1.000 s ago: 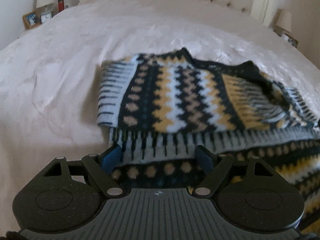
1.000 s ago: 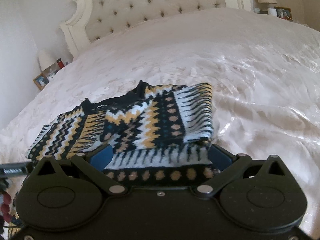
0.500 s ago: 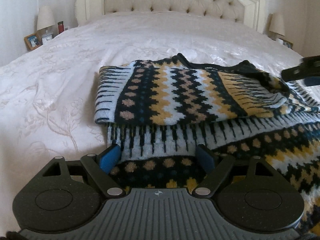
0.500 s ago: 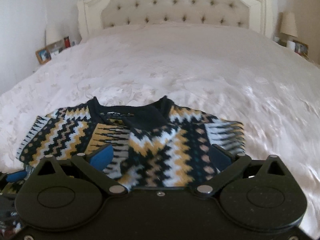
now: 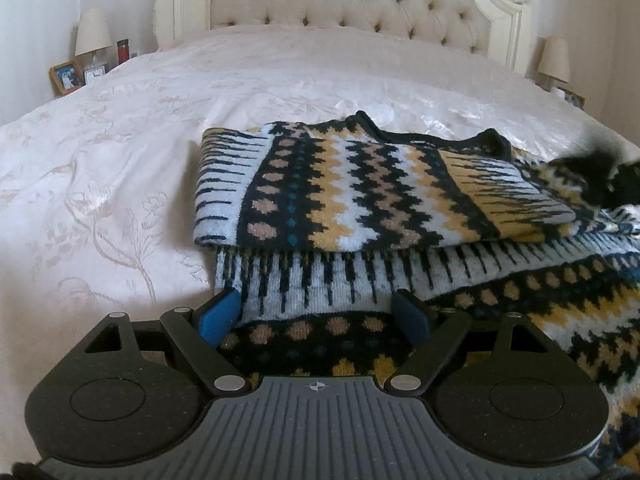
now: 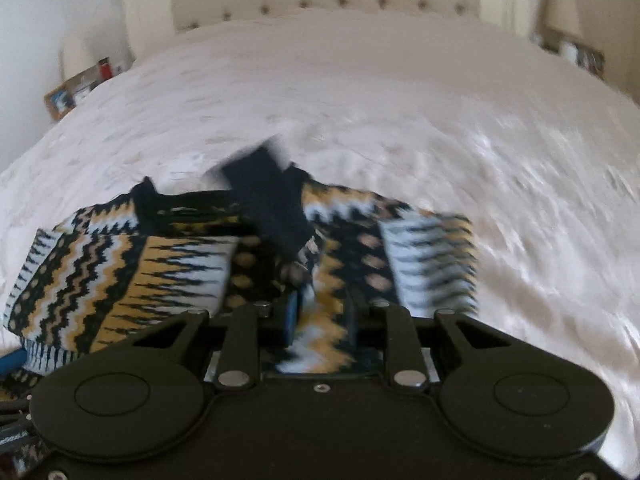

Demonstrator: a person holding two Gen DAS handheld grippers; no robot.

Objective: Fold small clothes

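Observation:
A knitted sweater (image 5: 360,192) in navy, yellow, tan and pale blue zigzags lies on the white bed, its left sleeve folded across the body. My left gripper (image 5: 316,316) is open, its blue pads either side of the sweater's lower edge, low over the knit. In the right wrist view my right gripper (image 6: 320,316) is shut on a fold of the sweater (image 6: 316,280) near its right side, and the cloth rises in a blurred dark peak (image 6: 268,196) above it.
The white embroidered bedspread (image 5: 120,160) stretches to a tufted cream headboard (image 5: 352,0). A bedside table on the left holds a lamp (image 5: 93,34), a picture frame (image 5: 64,76) and a red bottle (image 5: 123,50). Another lamp (image 5: 554,60) stands on the right.
My right gripper has closed on the sweater's right side and is moving fast, blurring its view. My left gripper stays open at the lower edge, its view tilted up a little.

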